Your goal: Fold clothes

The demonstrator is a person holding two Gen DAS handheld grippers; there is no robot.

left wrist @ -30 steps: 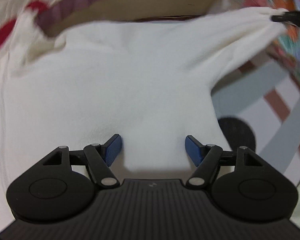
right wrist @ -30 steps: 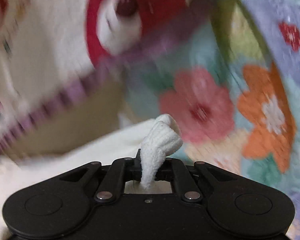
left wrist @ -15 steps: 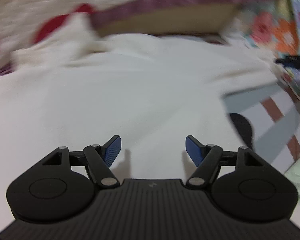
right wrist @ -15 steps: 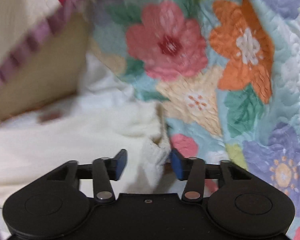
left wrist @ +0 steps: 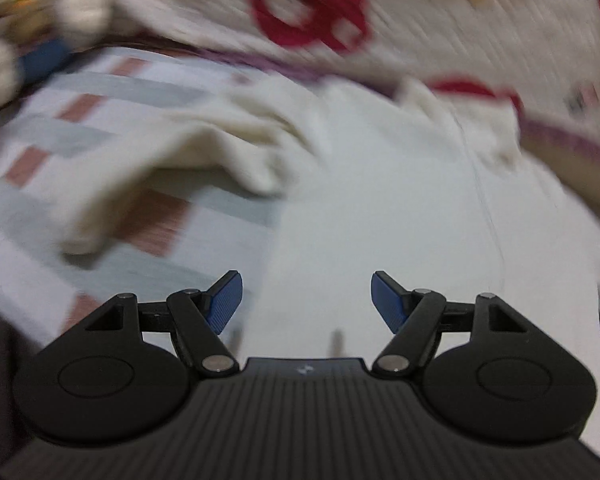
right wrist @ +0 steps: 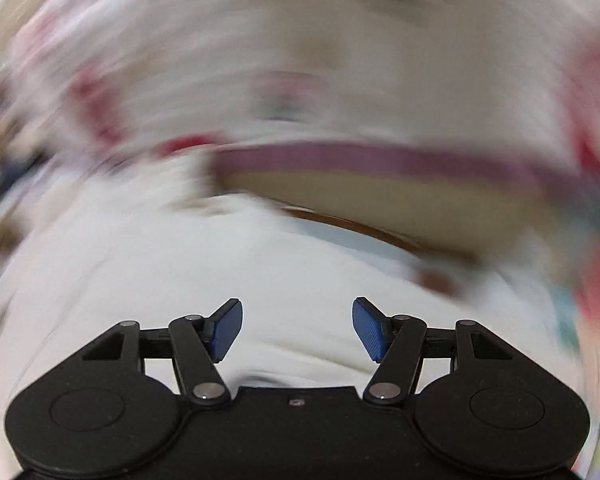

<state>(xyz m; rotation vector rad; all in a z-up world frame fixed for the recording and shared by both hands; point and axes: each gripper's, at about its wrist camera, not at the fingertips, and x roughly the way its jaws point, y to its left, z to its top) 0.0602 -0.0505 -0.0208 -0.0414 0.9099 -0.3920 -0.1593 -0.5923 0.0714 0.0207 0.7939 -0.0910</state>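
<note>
A cream white garment [left wrist: 380,208] lies spread on the striped bedsheet [left wrist: 80,128], one sleeve [left wrist: 188,156] bunched out to the left. My left gripper [left wrist: 306,300] hovers open just above the garment near its left edge, nothing between its blue pads [left wrist: 226,300]. In the right wrist view the same cream garment [right wrist: 220,272] fills the lower half, blurred by motion. My right gripper [right wrist: 297,330] is open above it and holds nothing.
A white quilt with red rings and a purple border [left wrist: 440,32] lies behind the garment, also as a blurred quilt [right wrist: 340,80] in the right wrist view. A stuffed toy [left wrist: 24,36] sits at the far left. Floral fabric [right wrist: 596,300] shows at the right edge.
My right gripper let go of the garment's cuff and opened wide, then swung left over the garment. My left gripper, open throughout, swung left toward the sleeve and the striped sheet.
</note>
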